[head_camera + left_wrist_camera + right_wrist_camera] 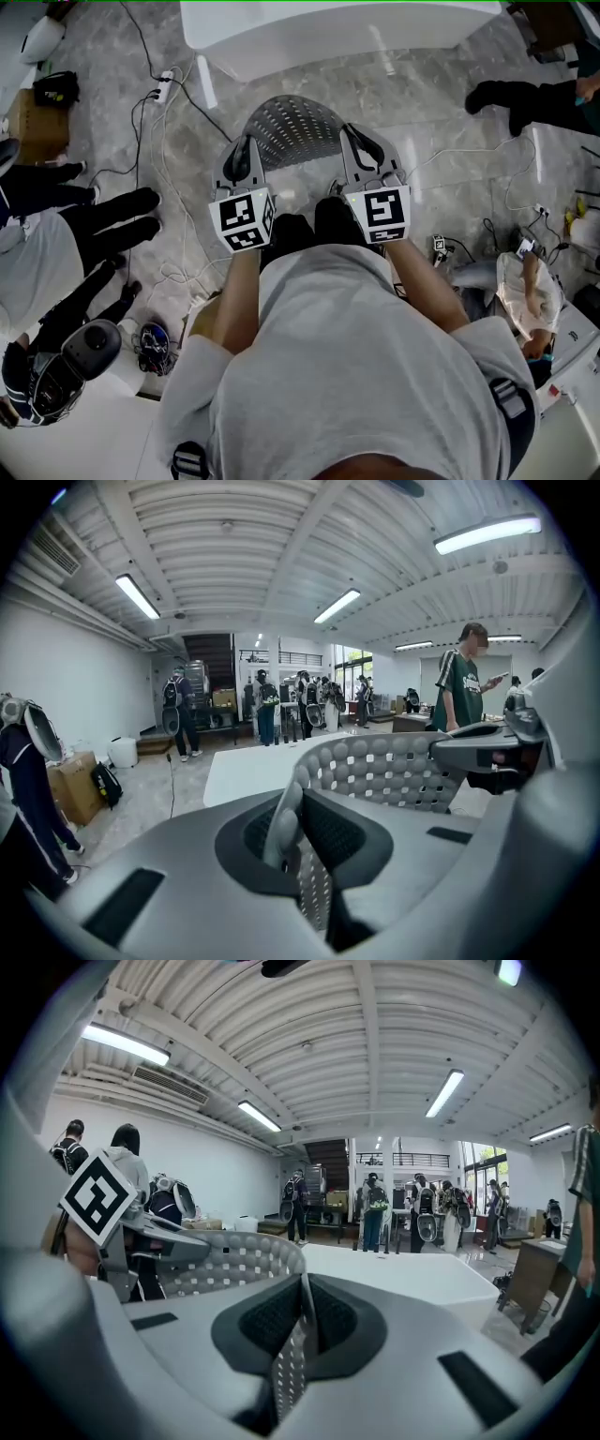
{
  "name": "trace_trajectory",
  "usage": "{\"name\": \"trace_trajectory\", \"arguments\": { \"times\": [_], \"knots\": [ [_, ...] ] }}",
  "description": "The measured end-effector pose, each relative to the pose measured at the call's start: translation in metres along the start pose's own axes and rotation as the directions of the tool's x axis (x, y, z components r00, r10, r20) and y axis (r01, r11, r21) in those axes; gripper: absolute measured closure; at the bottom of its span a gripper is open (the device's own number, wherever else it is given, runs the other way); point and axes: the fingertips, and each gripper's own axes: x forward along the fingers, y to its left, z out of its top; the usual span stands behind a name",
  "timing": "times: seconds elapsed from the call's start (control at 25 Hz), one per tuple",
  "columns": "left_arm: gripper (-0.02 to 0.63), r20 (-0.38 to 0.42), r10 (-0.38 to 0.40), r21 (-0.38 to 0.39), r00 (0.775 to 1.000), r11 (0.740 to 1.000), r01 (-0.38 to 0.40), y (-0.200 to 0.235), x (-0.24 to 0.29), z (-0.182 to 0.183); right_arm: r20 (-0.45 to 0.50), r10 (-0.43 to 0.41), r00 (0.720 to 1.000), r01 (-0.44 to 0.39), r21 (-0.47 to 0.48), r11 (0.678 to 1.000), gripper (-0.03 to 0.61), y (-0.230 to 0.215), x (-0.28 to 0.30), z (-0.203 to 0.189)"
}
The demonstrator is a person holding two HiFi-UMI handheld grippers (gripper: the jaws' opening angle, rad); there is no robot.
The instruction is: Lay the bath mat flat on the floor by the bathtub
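The bath mat (295,127) is grey rubber full of small holes. It is held up off the floor and arches between my two grippers, in front of the white bathtub (328,28). My left gripper (242,157) is shut on the mat's left edge, and my right gripper (361,150) is shut on its right edge. In the left gripper view the mat (394,771) runs out of the left gripper (291,827) toward the right, with the bathtub (253,766) behind it. In the right gripper view the mat (234,1260) curves left from the right gripper (302,1321), before the tub (412,1279).
Grey marble floor (441,112) lies under the mat. White and black cables and a power strip (166,82) trail at the left. A standing person's dark shoes (117,220) are at the left, another person's shoes (506,98) at the right. A cardboard box (23,117) sits far left.
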Motion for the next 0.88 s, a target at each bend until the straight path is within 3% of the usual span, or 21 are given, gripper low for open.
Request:
{"name": "trace_trajectory", "arguments": {
  "times": [0.44,0.88],
  "knots": [
    [0.586,-0.041,0.001,-0.027,0.999,1.0,-0.002,0.005,0.037,-0.009,-0.051,0.026,0.998,-0.025,0.014,1.0,0.561,-0.016,0.032,-0.015],
    [0.586,-0.081,-0.024,-0.045,0.996,0.999,0.021,0.048,0.086,-0.015,-0.103,0.026,0.994,-0.024,0.02,1.0,0.561,-0.012,0.088,-0.018]
  ]
}}
